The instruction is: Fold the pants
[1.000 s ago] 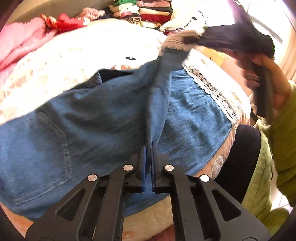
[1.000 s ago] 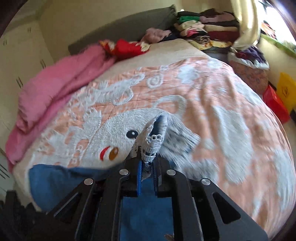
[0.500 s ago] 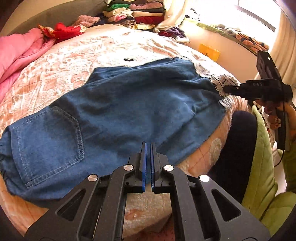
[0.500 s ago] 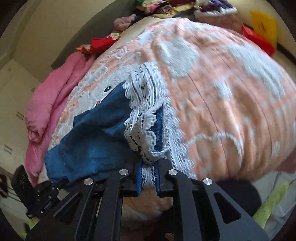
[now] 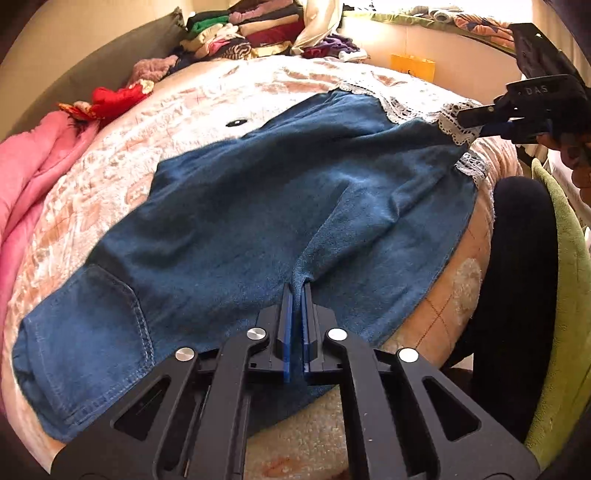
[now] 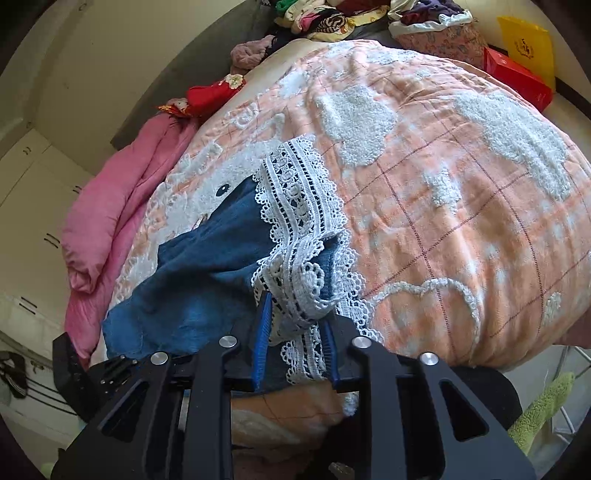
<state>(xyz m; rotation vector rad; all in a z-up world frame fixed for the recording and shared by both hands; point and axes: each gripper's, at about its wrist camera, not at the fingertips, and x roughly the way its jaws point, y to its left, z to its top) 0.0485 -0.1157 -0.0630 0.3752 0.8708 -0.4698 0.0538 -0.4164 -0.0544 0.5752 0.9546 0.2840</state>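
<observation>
Blue denim pants [image 5: 258, 206] with a white lace hem [image 5: 452, 122] lie spread flat across the bed, back pocket at the near left. My left gripper [image 5: 297, 291] is shut on a pinch of the denim at the pants' near edge. My right gripper [image 6: 295, 317] has its jaws apart, with the lace hem [image 6: 299, 229] lying loose between the fingers at the bed's edge. The right gripper also shows in the left wrist view [image 5: 476, 116], at the lace corner on the far right.
The bed has an orange and white fleece blanket [image 6: 461, 177]. A pink quilt [image 5: 33, 173] lies on the far left. Stacked clothes [image 5: 251, 33] sit at the head. A red box [image 6: 517, 79] and a yellow bag [image 6: 526, 42] stand beside the bed. A green cushion [image 5: 561, 258] lies at the right.
The pants came down from the air and now lie flat on the bed. My right gripper has opened on the lace hem. The left stays shut on the denim.
</observation>
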